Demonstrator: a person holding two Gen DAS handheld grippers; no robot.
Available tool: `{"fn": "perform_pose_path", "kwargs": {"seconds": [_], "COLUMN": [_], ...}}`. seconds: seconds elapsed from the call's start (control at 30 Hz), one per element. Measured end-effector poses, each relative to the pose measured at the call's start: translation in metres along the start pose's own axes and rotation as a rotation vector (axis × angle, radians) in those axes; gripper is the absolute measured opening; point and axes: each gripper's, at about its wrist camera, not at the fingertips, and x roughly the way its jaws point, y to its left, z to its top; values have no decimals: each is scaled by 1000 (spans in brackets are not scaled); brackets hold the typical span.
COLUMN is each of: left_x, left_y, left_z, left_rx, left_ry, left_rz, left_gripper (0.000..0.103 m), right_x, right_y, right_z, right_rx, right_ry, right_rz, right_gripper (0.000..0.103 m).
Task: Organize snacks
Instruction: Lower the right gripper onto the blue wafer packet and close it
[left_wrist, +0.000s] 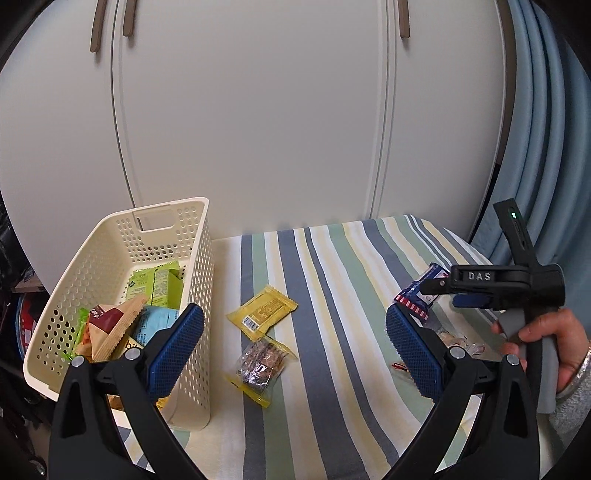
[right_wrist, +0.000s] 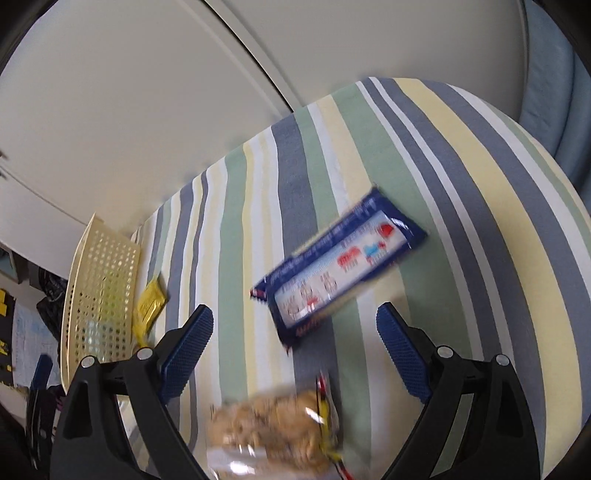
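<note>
Blurred nut bag (right_wrist: 275, 428), bottom cut off

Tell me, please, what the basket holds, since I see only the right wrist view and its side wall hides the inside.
Observer: The cream basket already holds several snacks, among them a green packet and a light blue one.

Operator: Thank you. Does anything else lie beside the yellow packet near the basket?

Observer: Yes. In front of the yellow packet lies a clear-wrapped bar with yellow ends, on the striped cloth.

Operator: And is the left gripper carrying anything?

Observer: No. The left gripper is open and empty, its left pad over the basket's near corner. The right gripper is open too.
</note>
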Motion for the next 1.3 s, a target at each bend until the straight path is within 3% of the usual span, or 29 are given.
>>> {"fn": "perform_pose_path", "kwargs": {"seconds": [0.3,0.47,0.67,0.87,1.0,1.13,1.3], "left_x": [7,13,17,24,35,49,77], "left_y": [8,10,3,-4,-10,-25,-55], "left_z": [-2,-3,-5,-8,-9,-8,-10], "left_rx": [-16,-12,10,20,2,-8,49], "left_ry": [19,28,36,64,109,185,307], "left_rz": [7,11,12,-25,-111,-263,-398], "left_gripper": [100,100,100,100,100,100,100], "right_x": [44,61,50,25,3,-4,-16], "right_y": [45,65,55,15,-6,-13,-28], "right_z": [24,26,22,15,12,9,5], "right_rx": [-201,-302,-291,-246,-207,-219,-199], "right_ry": [0,15,11,-4,-23,-25,-24], "right_rz": [-212,-331,-286,-243,-210,-224,-200], "right_gripper": [89,65,48,46,46,46,46]}}
